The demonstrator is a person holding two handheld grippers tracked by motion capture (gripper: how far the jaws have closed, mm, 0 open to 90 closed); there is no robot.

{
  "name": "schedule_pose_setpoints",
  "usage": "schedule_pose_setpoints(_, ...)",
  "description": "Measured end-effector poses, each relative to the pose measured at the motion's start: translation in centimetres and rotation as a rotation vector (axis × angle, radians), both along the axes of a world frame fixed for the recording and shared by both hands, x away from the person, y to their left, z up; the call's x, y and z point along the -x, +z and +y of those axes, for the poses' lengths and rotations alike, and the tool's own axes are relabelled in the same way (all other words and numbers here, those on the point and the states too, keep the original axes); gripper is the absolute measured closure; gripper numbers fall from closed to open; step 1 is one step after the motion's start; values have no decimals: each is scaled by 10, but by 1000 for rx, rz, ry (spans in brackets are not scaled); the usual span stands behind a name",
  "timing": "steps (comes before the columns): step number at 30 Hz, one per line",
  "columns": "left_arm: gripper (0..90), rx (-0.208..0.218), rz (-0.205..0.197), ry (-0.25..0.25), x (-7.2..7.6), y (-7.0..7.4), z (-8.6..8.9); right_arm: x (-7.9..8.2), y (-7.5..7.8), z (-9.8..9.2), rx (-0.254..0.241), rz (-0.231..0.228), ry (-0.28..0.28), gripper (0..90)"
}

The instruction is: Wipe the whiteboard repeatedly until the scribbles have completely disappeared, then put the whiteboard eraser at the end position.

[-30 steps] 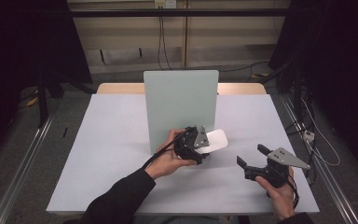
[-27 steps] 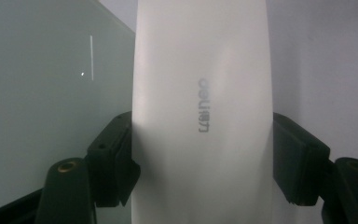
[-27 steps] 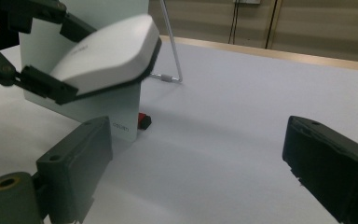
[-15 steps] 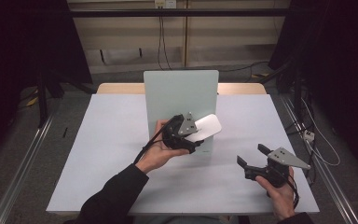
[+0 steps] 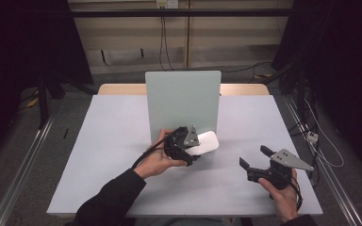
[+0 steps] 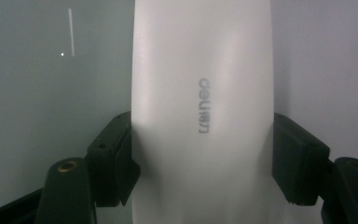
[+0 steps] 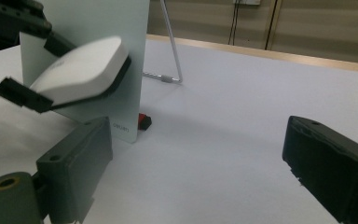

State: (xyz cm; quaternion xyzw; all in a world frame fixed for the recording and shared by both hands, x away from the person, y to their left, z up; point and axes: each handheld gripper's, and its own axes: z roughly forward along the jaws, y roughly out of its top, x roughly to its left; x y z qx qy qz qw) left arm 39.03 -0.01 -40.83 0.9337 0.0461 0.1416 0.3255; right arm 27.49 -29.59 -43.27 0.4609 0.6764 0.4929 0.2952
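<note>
One white eraser point(image 5: 206, 141), smooth and rounded, grey lettering on top: my left gripper point(image 5: 188, 142) is clamping it by both sides, holding it above the table point(image 5: 99, 141), just before the upright pale-green board point(image 5: 183, 96). My right gripper point(image 5: 259, 160) is idling, jaws spread, holding nothing.

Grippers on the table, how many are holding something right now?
1. The left gripper, in front of the upright board, is shut on the white eraser. The right gripper, near the table's right edge, is open.
</note>
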Motion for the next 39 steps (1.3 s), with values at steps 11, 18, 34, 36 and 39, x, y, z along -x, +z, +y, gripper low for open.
schedule_pose_setpoints(11, 309, -85, 60, -38, 2, -14, -2, -1, 0, 0, 1, 1, -2, 81)
schedule_pose_setpoints(18, 309, -4, 50, -45, 3, -4, 5, -3, 0, 1, -6, 4, -3, 81)
schedule_pose_setpoints(34, 309, 180, 98, 34, 0, 23, 38, -2, 0, 2, -2, 2, 3, 81)
schedule_pose_setpoints(36, 309, 178, 104, 42, -2, 25, 41, -2, 0, 2, -1, 3, 4, 81)
schedule_pose_setpoints(39, 309, 186, 127, 45, -3, 25, 44, -2, 0, 2, -4, 6, 5, 81)
